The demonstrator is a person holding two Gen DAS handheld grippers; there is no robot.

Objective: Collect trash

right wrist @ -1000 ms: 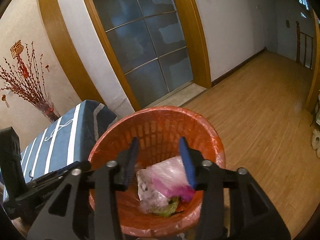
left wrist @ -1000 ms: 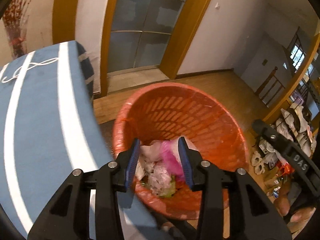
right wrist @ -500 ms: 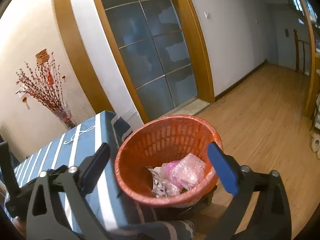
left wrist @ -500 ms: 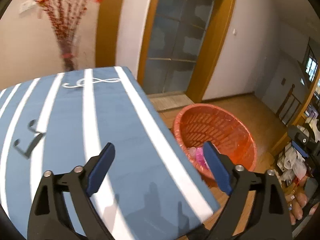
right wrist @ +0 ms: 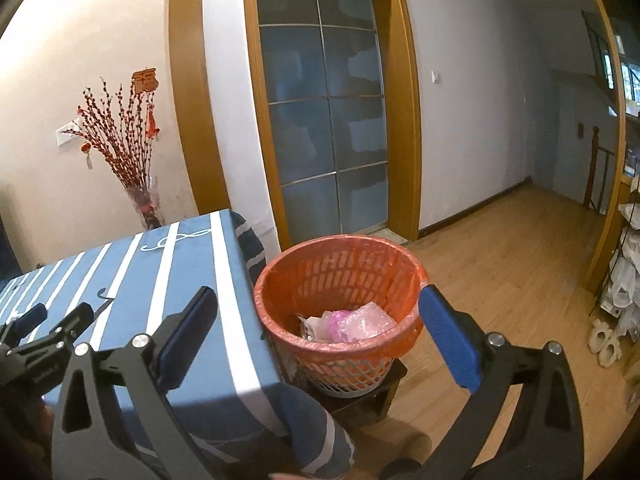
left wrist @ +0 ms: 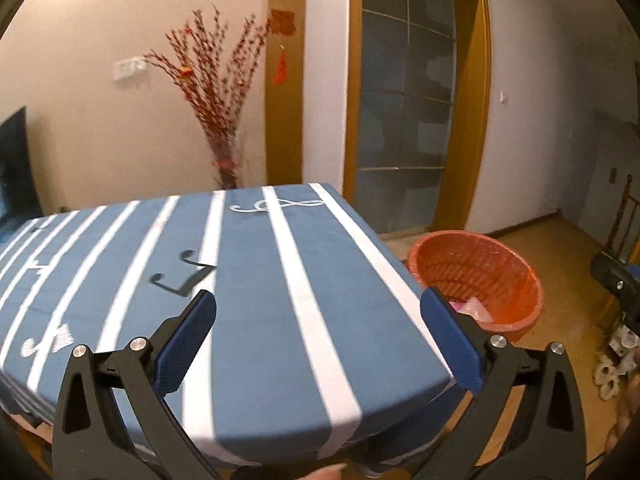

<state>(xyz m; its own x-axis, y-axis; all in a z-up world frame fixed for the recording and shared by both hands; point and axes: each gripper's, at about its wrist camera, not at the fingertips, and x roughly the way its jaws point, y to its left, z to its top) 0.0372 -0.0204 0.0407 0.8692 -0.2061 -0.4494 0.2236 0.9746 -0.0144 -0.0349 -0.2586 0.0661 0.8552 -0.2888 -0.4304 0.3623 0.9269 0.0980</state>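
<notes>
An orange plastic basket (right wrist: 340, 276) with an orange liner stands on a low dark stool beside the table's right end. Pink and clear plastic trash (right wrist: 352, 322) lies inside it. The basket also shows in the left wrist view (left wrist: 476, 276). My right gripper (right wrist: 316, 336) is wide open and empty, held in front of and above the basket. My left gripper (left wrist: 318, 340) is wide open and empty over the blue striped tablecloth (left wrist: 248, 280). The left gripper also shows at the left edge of the right wrist view (right wrist: 40, 340).
The table (right wrist: 168, 280) fills the left. A vase of red branches (left wrist: 218, 120) stands behind it by the wall. A glass door (right wrist: 324, 120) is behind the basket. Wooden floor (right wrist: 500, 264) lies to the right, with a rack of shoes (right wrist: 624, 280) at the far right.
Both grippers have opened wide and pulled back and up from the basket. The left one has swung left over the table. The trash now lies loose in the basket.
</notes>
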